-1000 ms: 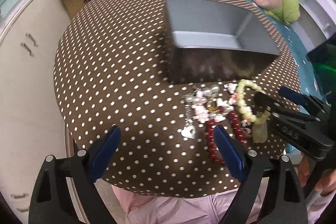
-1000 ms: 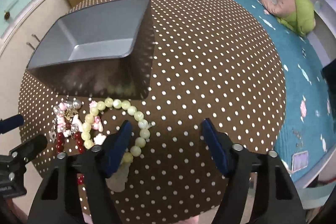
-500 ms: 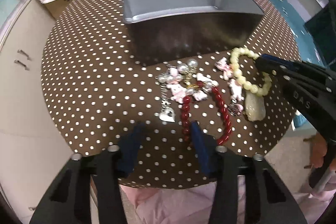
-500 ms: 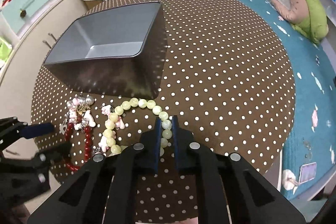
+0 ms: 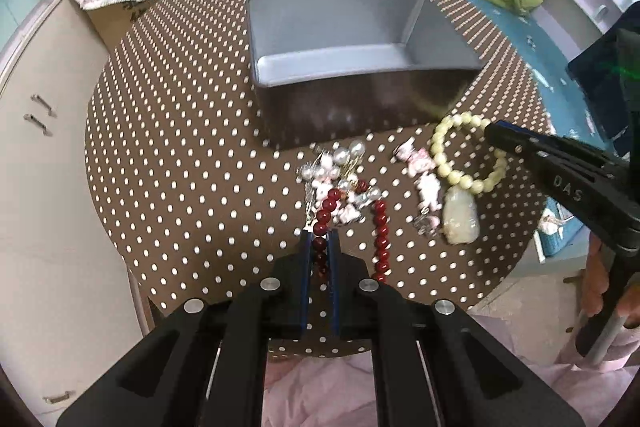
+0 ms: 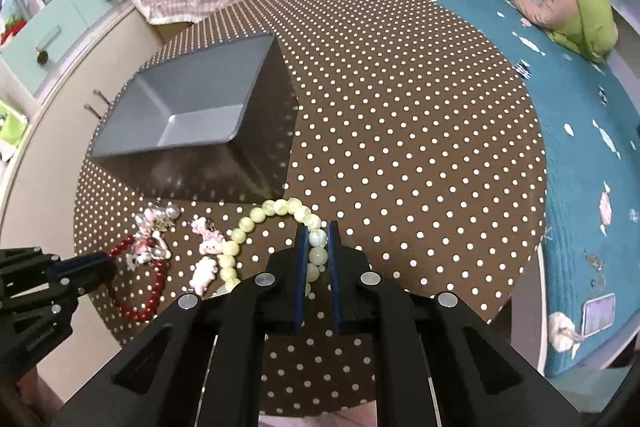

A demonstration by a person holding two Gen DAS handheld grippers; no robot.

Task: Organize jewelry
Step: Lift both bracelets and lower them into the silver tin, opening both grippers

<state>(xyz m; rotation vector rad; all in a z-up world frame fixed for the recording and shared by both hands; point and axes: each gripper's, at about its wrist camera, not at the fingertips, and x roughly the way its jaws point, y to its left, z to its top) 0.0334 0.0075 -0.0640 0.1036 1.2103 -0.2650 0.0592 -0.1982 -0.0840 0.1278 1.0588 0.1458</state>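
Note:
My left gripper (image 5: 320, 239) is shut on the red bead bracelet (image 5: 382, 227), which trails onto the table; it also shows in the right wrist view (image 6: 158, 281). My right gripper (image 6: 318, 231) is shut on the pale green bead bracelet (image 6: 256, 217), whose loop and stone pendant (image 5: 460, 215) lie at the right in the left wrist view (image 5: 440, 147). A cluster of pearl and pink charms (image 5: 340, 163) lies between them. An open grey box (image 5: 340, 39) stands behind the jewelry, empty inside; it also shows in the right wrist view (image 6: 192, 107).
The round table has a brown polka-dot cloth (image 6: 400, 107). Pink cat charms (image 6: 208, 243) lie between the bracelets. A white cabinet (image 5: 40, 147) stands left, a blue bed (image 6: 580, 107) right. A phone (image 6: 598, 313) lies on the bed edge.
Both grippers went from wide open to shut, the left on the red bracelet, the right on the green one. Both views pulled back and up from the table.

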